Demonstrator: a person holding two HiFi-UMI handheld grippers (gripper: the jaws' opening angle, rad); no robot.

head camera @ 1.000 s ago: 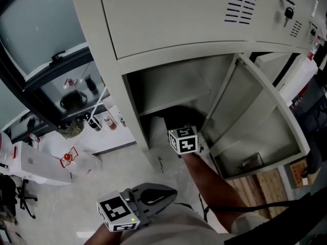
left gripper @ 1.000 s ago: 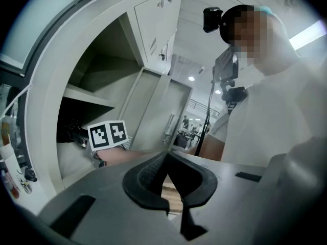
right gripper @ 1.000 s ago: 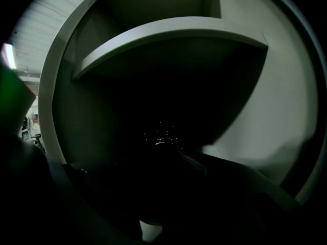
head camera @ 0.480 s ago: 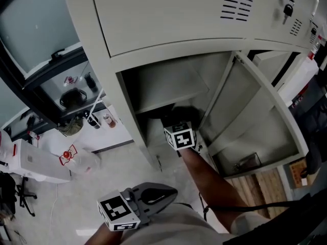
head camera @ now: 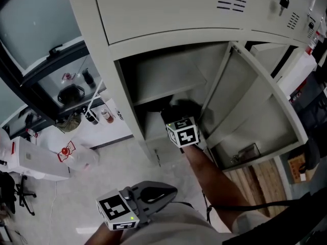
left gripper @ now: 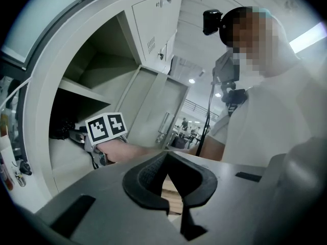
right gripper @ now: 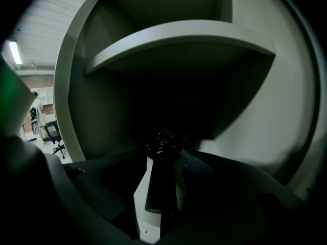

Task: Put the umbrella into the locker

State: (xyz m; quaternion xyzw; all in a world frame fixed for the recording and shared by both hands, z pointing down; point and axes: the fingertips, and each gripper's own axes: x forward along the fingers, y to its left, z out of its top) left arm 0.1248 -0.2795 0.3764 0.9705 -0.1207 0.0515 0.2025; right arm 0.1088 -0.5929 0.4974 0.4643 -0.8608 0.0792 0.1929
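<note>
Right gripper [head camera: 179, 119] is reached into the open locker [head camera: 104, 70], into the space under the shelf [right gripper: 179, 37]. Its marker cube [head camera: 182, 132] is seen just outside the opening, with the forearm behind it. Its jaws are noted as opening, and the umbrella [right gripper: 162, 185] is found between them. It is a dark, folded umbrella, laid lengthwise along the line of the jaws. Its far end runs into the dark back of the space.

In the right gripper view a strip of the pale locker floor [right gripper: 140, 198] is seen between the left-hand jaw and the umbrella, so no grip is recorded on that side. The ribbed pad [right gripper: 196, 163] of the other jaw is seen just beside the umbrella. Whether it touches cannot be told.

In the head view the umbrella is seen as a dark mass inside the locker, below the shelf and just ahead of the cube. The locker door [head camera: 255, 106] is swung open to the right of the hand.

Left gripper [head camera: 172, 192] is held low and well apart from the locker, near the person's body. Its jaws are closed together at the tips, and nothing is seen between them.
</note>
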